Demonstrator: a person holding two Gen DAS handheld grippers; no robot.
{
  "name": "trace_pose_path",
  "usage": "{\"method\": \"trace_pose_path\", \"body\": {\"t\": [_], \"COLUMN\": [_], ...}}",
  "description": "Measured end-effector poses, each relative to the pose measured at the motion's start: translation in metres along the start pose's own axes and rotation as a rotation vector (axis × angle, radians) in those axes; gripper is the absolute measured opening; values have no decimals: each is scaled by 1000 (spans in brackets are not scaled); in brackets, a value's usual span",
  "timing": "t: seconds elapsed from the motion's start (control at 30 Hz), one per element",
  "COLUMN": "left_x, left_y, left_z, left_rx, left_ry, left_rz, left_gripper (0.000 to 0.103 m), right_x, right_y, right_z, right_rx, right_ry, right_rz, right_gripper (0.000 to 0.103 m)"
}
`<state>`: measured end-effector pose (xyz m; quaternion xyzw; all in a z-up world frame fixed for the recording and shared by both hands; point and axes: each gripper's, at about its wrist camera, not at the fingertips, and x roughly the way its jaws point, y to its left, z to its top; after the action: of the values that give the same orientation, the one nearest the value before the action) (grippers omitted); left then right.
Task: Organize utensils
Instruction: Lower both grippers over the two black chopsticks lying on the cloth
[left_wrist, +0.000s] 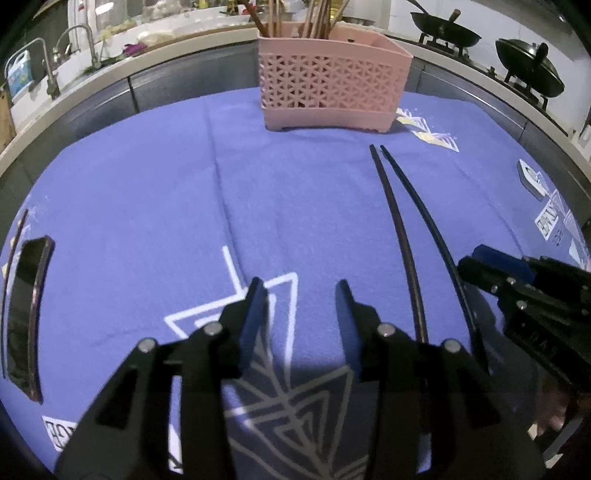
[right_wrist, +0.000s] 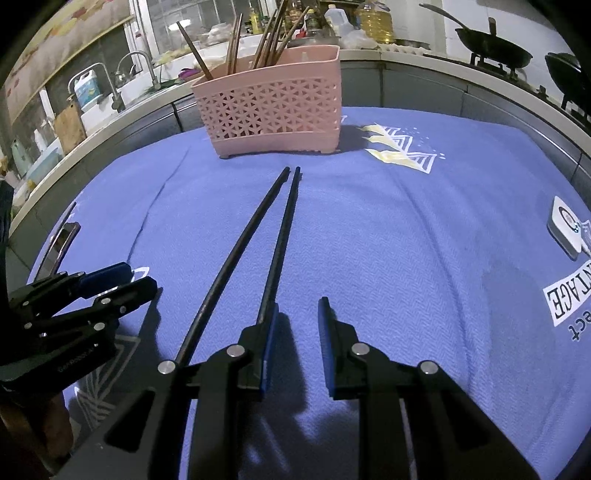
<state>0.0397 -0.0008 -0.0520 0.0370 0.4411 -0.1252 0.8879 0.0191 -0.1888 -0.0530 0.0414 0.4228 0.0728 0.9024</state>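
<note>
Two black chopsticks (right_wrist: 258, 254) lie side by side on a blue cloth (right_wrist: 406, 240) covering the counter, tips pointing toward a pink lattice utensil basket (right_wrist: 273, 110) that already holds brown chopsticks (right_wrist: 266, 44). The right gripper (right_wrist: 297, 310) hovers at their near ends, fingers parted and grasping nothing, both sticks left of its gap. The left gripper (left_wrist: 301, 291) hangs beside them, fingers released and empty, a phone (left_wrist: 26, 314) lying farther left.

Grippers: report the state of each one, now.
Left gripper: open, nothing between its fingers.
Right gripper: open, holding nothing; the black chopsticks lie beside its left finger.
</note>
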Motion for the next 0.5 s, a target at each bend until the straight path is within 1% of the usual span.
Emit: {"method": "trace_pose_path", "body": {"t": [0.13,0.27,0.37,0.5], "left_x": [-1,-7,-7,4], "left_y": [-1,-24,-39,-56], "left_z": [8,19,20,16], "left_rx": [-36,30,77,128], "left_ry": [15,-10,-12,19], "left_rz": [-90,-135,-143,-138], "left_gripper": [39,39,39,39], "right_x": [1,1,-2,-6], "right_y": [-1,-8,-22,-42], "right_z": [3,7,10,16], "right_rx": [7,22,71,132], "right_ry": [8,17,9,4], "right_rz": [9,13,17,40], "right_gripper": [22,22,22,22]}}
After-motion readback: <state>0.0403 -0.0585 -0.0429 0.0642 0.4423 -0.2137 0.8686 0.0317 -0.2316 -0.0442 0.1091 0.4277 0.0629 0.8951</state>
